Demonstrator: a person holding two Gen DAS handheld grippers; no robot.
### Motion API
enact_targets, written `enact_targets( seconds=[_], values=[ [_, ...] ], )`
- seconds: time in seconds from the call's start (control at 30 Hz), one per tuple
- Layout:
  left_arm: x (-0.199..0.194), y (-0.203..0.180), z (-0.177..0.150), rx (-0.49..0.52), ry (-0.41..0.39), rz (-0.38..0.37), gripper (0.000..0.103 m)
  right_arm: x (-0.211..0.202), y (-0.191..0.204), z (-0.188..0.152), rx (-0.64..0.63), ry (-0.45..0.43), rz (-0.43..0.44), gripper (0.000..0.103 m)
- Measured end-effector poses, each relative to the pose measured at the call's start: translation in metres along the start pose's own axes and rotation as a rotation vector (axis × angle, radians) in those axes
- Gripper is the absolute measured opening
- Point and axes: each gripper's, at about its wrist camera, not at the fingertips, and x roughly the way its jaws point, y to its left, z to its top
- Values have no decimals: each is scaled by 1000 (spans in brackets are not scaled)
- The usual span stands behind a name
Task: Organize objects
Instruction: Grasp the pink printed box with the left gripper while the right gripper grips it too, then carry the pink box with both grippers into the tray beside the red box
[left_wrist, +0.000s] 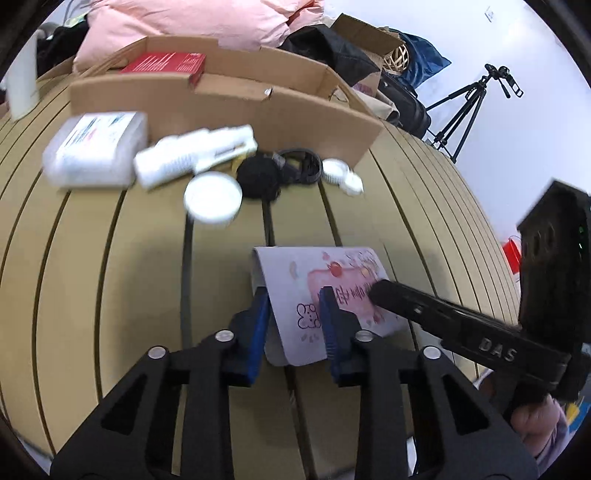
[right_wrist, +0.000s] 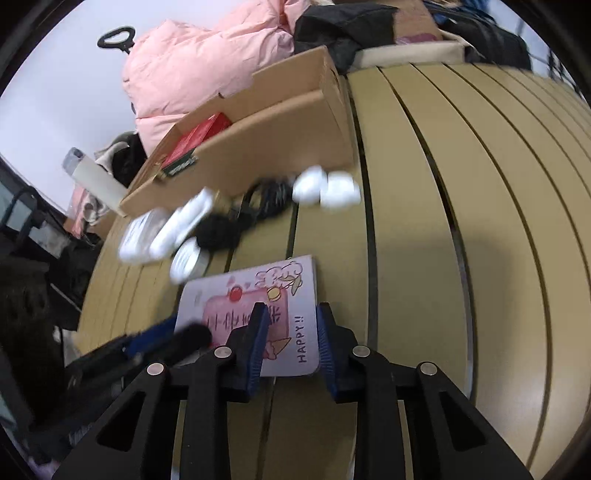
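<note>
Motion blur smears the cluster in front of the cardboard box (left_wrist: 229, 107), so the white plastic case (left_wrist: 94, 149), the white tube-like pack (left_wrist: 192, 153), the round white lid (left_wrist: 213, 198) and the two small white caps (left_wrist: 341, 175) cannot be read in detail, and the black tangle (left_wrist: 275, 173) between them could be cord or strap. Inside the box only part of a red carton (left_wrist: 166, 64) shows above the wall.

The illustrated notebook (left_wrist: 325, 295) lies flat on the slatted table (left_wrist: 110, 277), well short of the box. The left gripper (left_wrist: 293, 308) has its blue fingers spread apart astride the notebook's near corner; whether they touch it cannot be told. The right gripper (right_wrist: 290, 328) is likewise parted, one finger over the cover and one just past its edge.

Only the right wrist view shows the word "HAPPY!!" on the cover and a pale cylinder (right_wrist: 98, 181) beside the box. Only the left wrist view shows the tripod (left_wrist: 476, 107) by the wall and the hand (left_wrist: 532, 417) gripping the other tool's handle. A pink padded jacket (right_wrist: 207, 66) is heaped behind the box.
</note>
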Motion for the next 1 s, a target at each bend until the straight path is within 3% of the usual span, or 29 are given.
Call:
enact_targets(
  seconds=[0.07,0.17,0.2,0.27,0.4,0.6,0.8,1.0],
  values=[
    [-8,-4,-11,10,19,14,23,-10,-2,-17,43,-7,7,20],
    [-20,-16,-26,49,7,40,23,-21,2,-35,44,-6,-18,19],
    [-23,-18,-29,59,0,44,23,-23,3,-38,40,-5,-24,13],
    [-28,-19,-34,67,-14,43,18,-30,4,-41,46,-12,-37,11],
    [-37,-18,-35,61,-31,20,10,-42,5,-47,52,-31,-42,7],
    [-55,-21,-21,54,-71,3,8,-59,26,-40,-1,-79,-54,3],
    [-88,-10,34,11,-123,-71,7,-78,47,-1,-11,-124,12,2],
    [-99,18,146,4,-148,-64,7,-77,96,94,-100,-217,58,2]
  ],
)
